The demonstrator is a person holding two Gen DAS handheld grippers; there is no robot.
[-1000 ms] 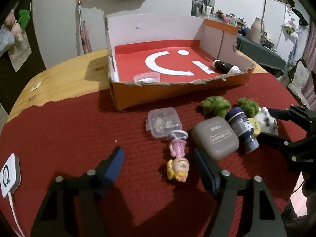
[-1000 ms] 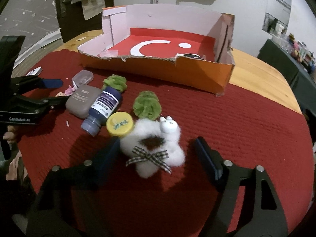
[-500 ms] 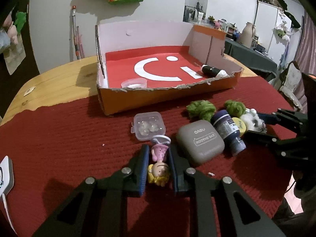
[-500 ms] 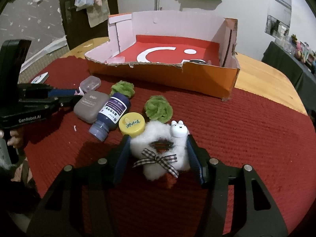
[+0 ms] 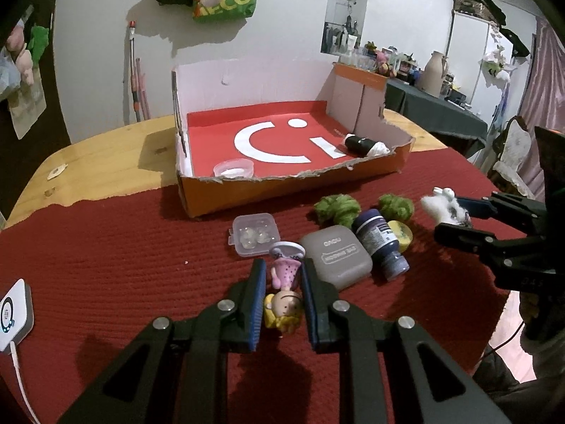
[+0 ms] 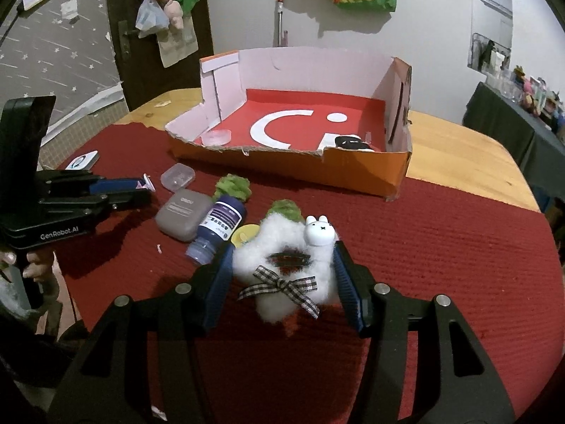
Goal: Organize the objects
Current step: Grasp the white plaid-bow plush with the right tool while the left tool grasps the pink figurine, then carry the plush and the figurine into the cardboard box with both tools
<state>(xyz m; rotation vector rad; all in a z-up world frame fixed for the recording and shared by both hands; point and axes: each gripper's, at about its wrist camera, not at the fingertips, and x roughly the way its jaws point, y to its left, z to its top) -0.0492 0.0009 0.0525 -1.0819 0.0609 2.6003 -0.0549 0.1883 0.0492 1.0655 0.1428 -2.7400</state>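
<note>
Since a second ago: both claws have closed, the left from wide open around the doll, the right from wide open around the plush; each now has its toy clamped.
Left claw [image 5: 280,295]: blue pads pressed tight on both sides of a small doll [image 5: 284,296], pink dress pointing away from the camera, yellow-haired head nearest it.
Right claw [image 6: 284,274]: jaws part-way in, pads squeezing the sides of a white fluffy plush [image 6: 282,268] with a checked bow and a small white animal head; the plush appears raised off the cloth.
Surface [image 5: 102,148]: light wood, its near part covered by a red ribbed cloth [image 5: 123,247].
Box [image 5: 282,187]: orange cardboard tray with a red floor and white smiley mark, standing at the far edge of the cloth, its front wall torn low.
Inside the box: a clear round lid [image 5: 233,169] in the near left corner; a black-and-white roll [image 5: 363,144] against the right wall.
Loose on the cloth: a clear plastic case [image 5: 255,235] just beyond the doll; a grey rounded case [image 5: 335,256] touching the left claw's right finger; a dark blue bottle [image 5: 379,247] lying on its side against the grey case; a yellow cap [image 5: 400,235] beside the bottle; two green fuzzy tufts [image 5: 337,206] between these things and the box.
Left edge: a white device [image 5: 14,312] with a cable.
Person: fingers [image 6: 33,265] wrapped on the left claw's handle, seen from the right wrist view.
</note>
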